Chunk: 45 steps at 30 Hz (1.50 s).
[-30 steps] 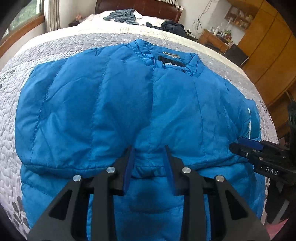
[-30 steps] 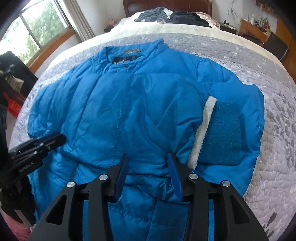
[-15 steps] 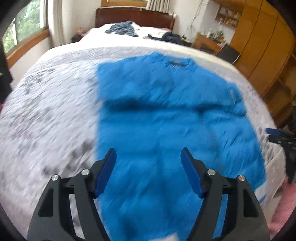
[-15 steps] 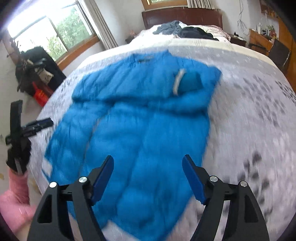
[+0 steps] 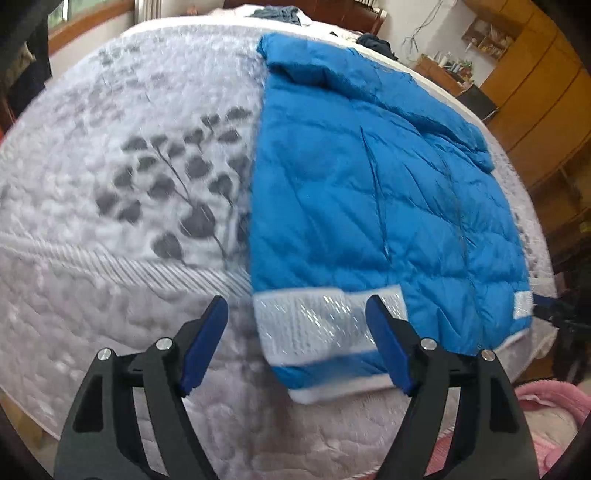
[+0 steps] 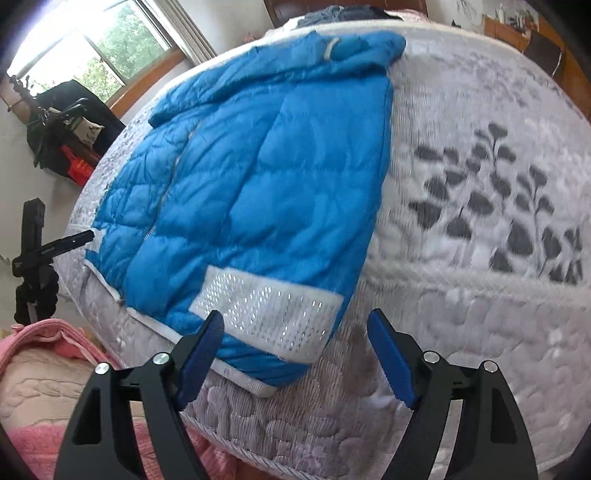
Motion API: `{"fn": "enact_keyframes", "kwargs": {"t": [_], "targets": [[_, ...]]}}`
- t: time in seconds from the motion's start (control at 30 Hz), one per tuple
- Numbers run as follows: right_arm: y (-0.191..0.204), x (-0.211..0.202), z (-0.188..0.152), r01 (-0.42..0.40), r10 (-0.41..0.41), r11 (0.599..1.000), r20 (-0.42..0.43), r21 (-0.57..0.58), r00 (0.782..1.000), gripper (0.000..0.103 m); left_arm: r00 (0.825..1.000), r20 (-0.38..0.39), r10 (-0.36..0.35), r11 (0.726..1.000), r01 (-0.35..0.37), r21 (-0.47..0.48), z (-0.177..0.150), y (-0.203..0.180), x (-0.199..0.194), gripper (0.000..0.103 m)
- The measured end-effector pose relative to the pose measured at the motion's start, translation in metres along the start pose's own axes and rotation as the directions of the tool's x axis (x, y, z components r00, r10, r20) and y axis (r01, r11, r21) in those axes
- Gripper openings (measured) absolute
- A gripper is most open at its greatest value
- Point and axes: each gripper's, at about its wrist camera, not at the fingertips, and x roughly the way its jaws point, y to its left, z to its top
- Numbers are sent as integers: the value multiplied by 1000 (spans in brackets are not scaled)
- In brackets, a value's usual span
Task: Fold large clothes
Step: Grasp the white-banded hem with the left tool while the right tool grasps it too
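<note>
A blue puffer jacket (image 5: 369,192) (image 6: 258,177) lies flat on the bed, both sleeves folded in across the chest, its white reflective hem band (image 5: 321,325) (image 6: 269,314) toward the bed's near edge. My left gripper (image 5: 299,347) stands open just short of the hem's left corner, nothing between its fingers. My right gripper (image 6: 295,354) is open as well, hovering at the hem's right corner without touching it. The right gripper's tip (image 5: 546,306) shows at the jacket's far hem corner in the left wrist view. The left gripper's tip (image 6: 70,240) shows likewise in the right wrist view.
The bed wears a grey-white quilted cover (image 5: 129,184) (image 6: 480,221) with a dark leaf print. Other clothes (image 5: 280,13) are piled by the headboard. Wooden cabinets (image 5: 535,92) stand to the right, a window (image 6: 103,48) and dark rack (image 6: 70,122) to the left. Pink fabric (image 6: 37,354) sits below the bed edge.
Both grippers have opened wide, let go of the jacket's middle and pulled back and outward to the hem corners at the bed's near edge. The jacket lies as it did.
</note>
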Motion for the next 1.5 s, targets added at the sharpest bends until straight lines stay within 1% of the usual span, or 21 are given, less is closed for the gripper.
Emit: {"fn": "enact_keyframes", "kwargs": {"t": [0.07, 0.17, 0.2, 0.23, 0.27, 0.3, 0.33, 0.4, 0.43, 0.47, 0.5, 0.53, 0.57, 0.63, 0.8, 0.87, 0.97, 1.07, 1.27, 1.4, 1.5], "targets": [[-2, 9, -3, -21, 22, 1000, -16, 17, 1000, 81, 997, -24, -72, 997, 72, -4, -4, -2, 5, 77], [-1, 12, -3, -16, 16, 1000, -17, 16, 1000, 81, 997, -31, -64, 998, 64, -2, -6, -4, 10, 77], [0, 11, -4, -12, 13, 1000, -18, 14, 1000, 80, 997, -31, -64, 998, 64, -11, -7, -4, 11, 77], [1, 12, -4, -10, 10, 1000, -19, 10, 1000, 76, 998, -30, -60, 998, 60, -10, -8, -7, 12, 75], [3, 12, -4, -13, 13, 1000, -20, 3, 1000, 72, 998, -29, -53, 999, 53, -6, -8, -8, 11, 69], [4, 12, -4, -21, 21, 1000, -21, -2, 1000, 64, 999, -28, -46, 999, 46, -6, -8, -9, 10, 61], [5, 13, -4, -43, 43, 999, -23, -6, 999, 53, 999, -28, -43, 999, 43, -12, -8, -8, 9, 57], [5, 14, -5, -60, 60, 998, -25, -4, 998, 45, 998, -25, -59, 998, 59, -31, -5, -6, 9, 36], [6, 14, -4, -69, 69, 998, -25, -3, 997, 38, 998, -21, -63, 997, 62, -37, -4, -6, 7, 32], [5, 14, -4, -87, 87, 996, -23, 3, 996, 35, 997, -18, -74, 996, 73, -42, -2, -4, 5, 25], [5, 13, -2, -94, 94, 996, -19, 8, 995, 28, 996, -10, -87, 995, 86, -49, -1, -3, 2, 18], [4, 9, -1, -103, 103, 995, -6, 12, 995, 22, 996, -3, -94, 994, 93, -50, 0, -4, 0, 17], [4, 5, 0, -116, 116, 993, 6, 15, 993, 20, 995, 6, -103, 994, 103, -46, 2, -4, -4, 15], [2, -7, 4, -159, 158, 987, 41, 20, 987, 15, 991, 32, -127, 991, 128, -34, 6, -8, -13, 13], [6, -34, 21, -213, 211, 977, 116, 5, 971, 12, 974, 119, -194, 981, 196, -3, 24, -21, -39, 11], [5, -45, 30, -225, 221, 974, 148, 6, 964, 12, 966, 148, -210, 978, 210, 11, 34, -26, -46, 11], [3, -61, 55, -230, 227, 973, 190, -3, 955, 11, 955, 191, -225, 974, 222, 38, 54, -32, -53, 11], [-1, -69, 82, -229, 227, 973, 208, -13, 952, 11, 947, 222, -231, 973, 224, 53, 76, -35, -52, 11], [-11, -64, 143, -256, 248, 967, 211, 9, 945, 11, 935, 245, -256, 967, 244, 78, 140, -41, -37, 11], [-28, -50, 189, -281, 264, 958, 205, 63, 943, 11, 929, 250, -272, 962, 260, 79, 184, -42, -24, 11], [-42, -32, 225, -291, 267, 951, 189, 110, 945, 11, 931, 234, -279, 960, 273, 58, 220, -41, -5, 11]]}}
